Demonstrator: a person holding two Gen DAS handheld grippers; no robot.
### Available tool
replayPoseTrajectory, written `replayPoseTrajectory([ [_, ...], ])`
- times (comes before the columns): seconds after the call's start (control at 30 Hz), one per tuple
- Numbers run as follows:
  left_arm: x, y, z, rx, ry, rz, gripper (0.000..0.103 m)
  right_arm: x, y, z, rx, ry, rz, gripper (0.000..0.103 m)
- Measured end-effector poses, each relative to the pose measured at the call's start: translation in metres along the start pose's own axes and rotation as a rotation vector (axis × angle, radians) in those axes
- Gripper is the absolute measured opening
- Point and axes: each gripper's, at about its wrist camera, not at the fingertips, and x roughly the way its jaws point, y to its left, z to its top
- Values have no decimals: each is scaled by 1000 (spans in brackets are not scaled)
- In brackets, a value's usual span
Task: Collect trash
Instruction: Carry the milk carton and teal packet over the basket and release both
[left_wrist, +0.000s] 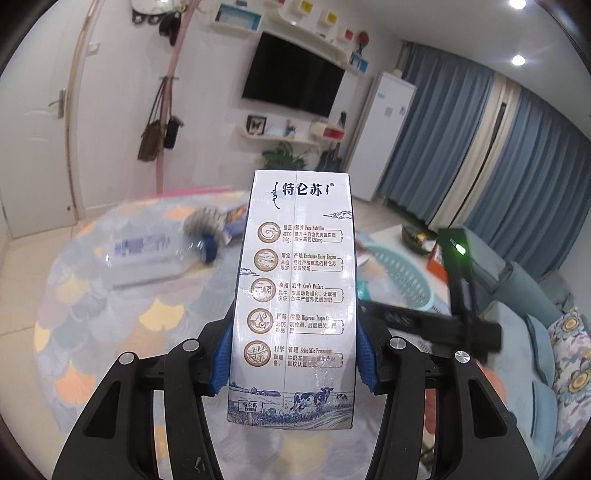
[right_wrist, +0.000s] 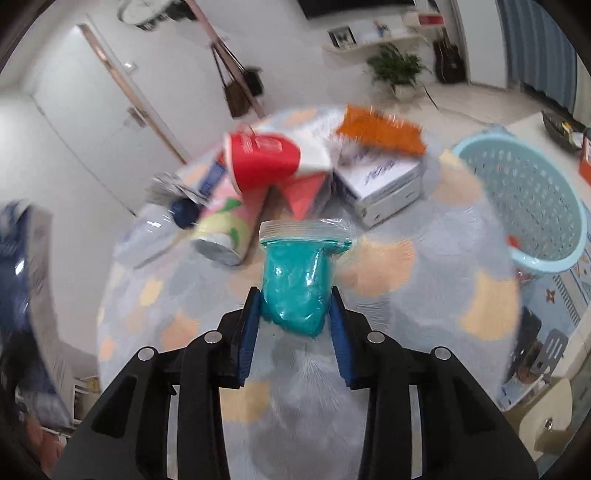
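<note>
Right wrist view: the right tool (right_wrist: 295, 317) grips a teal bag (right_wrist: 297, 291) above the rug (right_wrist: 388, 295); the basket (right_wrist: 524, 199) stands ahead to its right, nearer than for the left tool (left_wrist: 293, 354), which clamps a carton (left_wrist: 295, 295) lengthwise.

The left gripper (left_wrist: 295, 354) has its blue-padded fingers (left_wrist: 221, 363) pressed against both sides of a tall white milk carton (left_wrist: 297, 295), which stands upright at the centre of the view with printed Chinese text facing the camera. At ten o'clock a clear plastic bottle (left_wrist: 147, 254) with a blue cap lies on the patterned round rug (left_wrist: 92, 332), blurred. At three o'clock a light blue perforated basket (left_wrist: 402, 277) sits just past the carton's edge, with a black gripper (left_wrist: 443, 325) crossing in front of it.
</note>
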Motion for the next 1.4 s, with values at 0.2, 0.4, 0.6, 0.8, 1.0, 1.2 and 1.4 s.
replayPoseTrajectory([
  [0.2, 8, -24, 31, 44, -48, -53, 52, -75, -35, 26, 4, -219, 6, 33],
  [0.4, 72, -46, 74, 85, -61, -123, 52, -97, -95, 78, 28, -400, -62, 33],
  [0.6, 140, -71, 115, 55, 42, -200, 52, -86, -152, 129, 124, -324, -226, 33],
  [0.8, 177, -109, 136, 18, 227, -257, 52, -64, -189, 166, 225, -146, -392, 33],
  [1.0, 230, -147, 123, 7, 385, -221, 52, -42, -225, 164, 359, 11, -418, 33],
  [1.2, 272, -168, 114, -53, 490, -208, 52, -46, -244, 161, 395, 87, -391, 33],
  [1.4, 293, -190, 114, 11, 547, -196, 52, -39, -258, 169, 418, 143, -374, 35],
])
